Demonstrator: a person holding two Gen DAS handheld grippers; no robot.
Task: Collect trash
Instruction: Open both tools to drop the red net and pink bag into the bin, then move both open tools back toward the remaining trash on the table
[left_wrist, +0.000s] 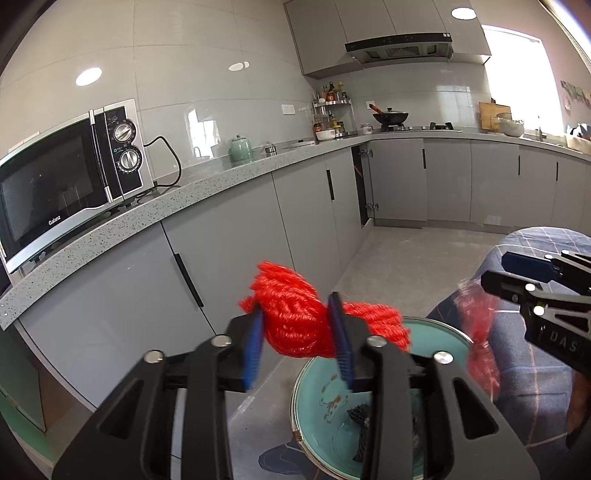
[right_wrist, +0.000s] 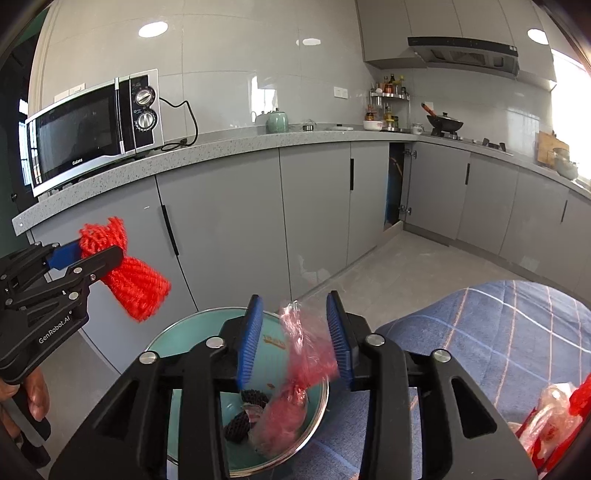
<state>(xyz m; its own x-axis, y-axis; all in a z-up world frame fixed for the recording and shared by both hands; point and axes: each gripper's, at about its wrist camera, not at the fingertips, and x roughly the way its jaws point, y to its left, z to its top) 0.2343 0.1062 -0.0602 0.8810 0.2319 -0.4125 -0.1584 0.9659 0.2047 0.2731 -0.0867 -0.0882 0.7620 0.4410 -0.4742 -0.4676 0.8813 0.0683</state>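
A red foam net (left_wrist: 295, 325) sits between the blue pads of my left gripper (left_wrist: 295, 306), whose jaws stand apart over the near rim of a teal bin (left_wrist: 436, 325). The right wrist view shows the same net (right_wrist: 136, 288) hanging out of the left gripper (right_wrist: 99, 248). My right gripper (right_wrist: 294, 297) is open above the bin (right_wrist: 177, 332). A crumpled red plastic wrapper (right_wrist: 306, 350) is blurred between its pads, loose on the left side. Black foam nets (right_wrist: 236, 428) lie inside the bin. The right gripper (left_wrist: 495, 267) also shows in the left wrist view.
A blue checked cloth (right_wrist: 480, 332) lies right of the bin, with clear and red plastic scraps (right_wrist: 546, 417) on it. Grey cabinets (right_wrist: 229, 221) and a counter with a microwave (right_wrist: 92, 129) run behind. A hand (right_wrist: 35, 398) holds the left gripper's handle.
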